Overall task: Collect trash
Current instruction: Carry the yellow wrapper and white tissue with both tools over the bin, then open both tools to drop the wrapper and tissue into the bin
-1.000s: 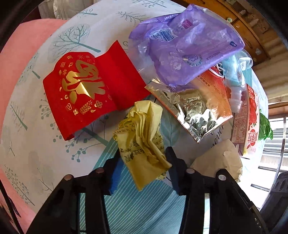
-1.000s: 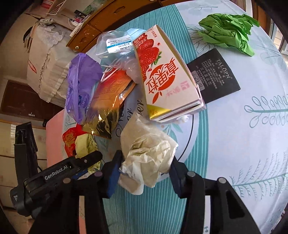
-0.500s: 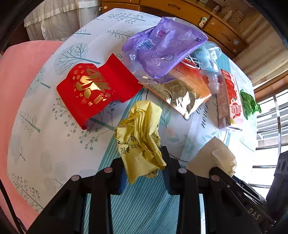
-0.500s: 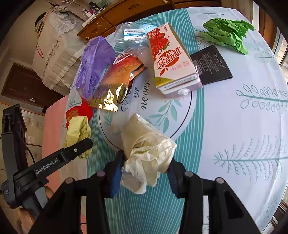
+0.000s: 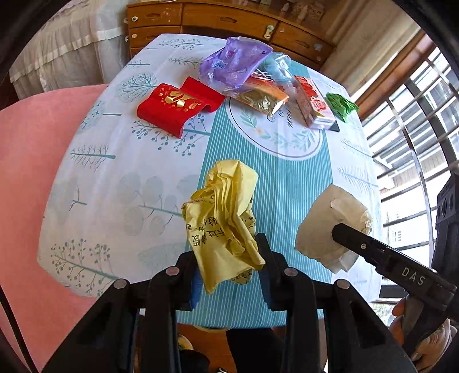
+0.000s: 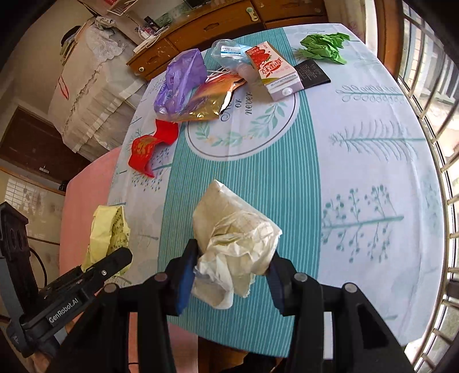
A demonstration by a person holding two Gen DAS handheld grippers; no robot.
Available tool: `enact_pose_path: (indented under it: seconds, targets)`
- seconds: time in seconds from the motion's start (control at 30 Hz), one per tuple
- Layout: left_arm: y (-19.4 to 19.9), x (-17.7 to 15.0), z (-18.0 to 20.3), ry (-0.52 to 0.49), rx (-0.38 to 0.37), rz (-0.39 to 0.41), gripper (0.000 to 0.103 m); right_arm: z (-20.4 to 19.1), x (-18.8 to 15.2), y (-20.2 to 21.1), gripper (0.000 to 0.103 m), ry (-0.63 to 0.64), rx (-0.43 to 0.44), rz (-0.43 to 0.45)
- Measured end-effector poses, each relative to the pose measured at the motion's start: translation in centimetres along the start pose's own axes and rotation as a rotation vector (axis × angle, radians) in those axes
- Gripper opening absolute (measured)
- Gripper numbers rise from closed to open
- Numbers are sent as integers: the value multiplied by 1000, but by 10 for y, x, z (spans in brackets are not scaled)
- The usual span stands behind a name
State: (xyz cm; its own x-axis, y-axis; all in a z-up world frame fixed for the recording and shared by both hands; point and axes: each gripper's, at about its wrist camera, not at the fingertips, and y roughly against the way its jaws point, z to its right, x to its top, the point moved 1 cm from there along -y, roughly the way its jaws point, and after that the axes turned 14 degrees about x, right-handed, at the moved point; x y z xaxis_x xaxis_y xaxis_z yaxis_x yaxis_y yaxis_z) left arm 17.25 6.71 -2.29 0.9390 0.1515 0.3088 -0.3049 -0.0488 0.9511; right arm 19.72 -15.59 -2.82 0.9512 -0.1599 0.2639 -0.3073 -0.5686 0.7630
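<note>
My left gripper (image 5: 228,258) is shut on a crumpled yellow paper (image 5: 223,218) and holds it above the near edge of the table. My right gripper (image 6: 233,266) is shut on a crumpled cream paper wad (image 6: 235,229), also lifted above the near edge. Each load shows in the other view: the cream wad (image 5: 330,223) at the right of the left wrist view, the yellow paper (image 6: 107,232) at the left of the right wrist view. More trash lies at the far side: a red envelope (image 5: 178,104), a purple bag (image 5: 232,64), a foil packet (image 5: 258,97), a strawberry carton (image 5: 314,104) and green crumpled paper (image 5: 341,106).
The table has a teal and white cloth (image 6: 358,149). A clear plastic bag (image 6: 229,53) and a black card (image 6: 312,74) lie by the carton. A pink chair (image 5: 28,160) stands at the left, a wooden dresser (image 5: 229,20) behind, window bars (image 6: 430,86) at the right.
Both grippers have pulled back and up from the trash pile toward the near table edge, each still carrying its paper. The pile now looks farther away.
</note>
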Motion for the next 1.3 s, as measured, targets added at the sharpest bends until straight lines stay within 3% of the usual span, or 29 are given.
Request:
enact_pose_path:
  seconds: [0.3, 0.63, 0.9, 1.07, 1.3]
  targets:
    - [46, -98, -45, -170, -48, 75, 31, -42, -131, 7, 45, -3, -85, 47]
    - [30, -182, -46, -277, -78, -15, 32, -38, -219, -10, 45, -38, -162, -38]
    - [-47, -243, -20, -294, -91, -134, 33, 25, -270, -62, 45, -100, -196, -93]
    - [-131, -274, -3, -303, -60, -207, 33, 88, -293, -122, 45, -138, -216, -141]
    - [-241, -292, 10, -280, -9, -243, 35, 169, -307, -201, 46, -142, -234, -190]
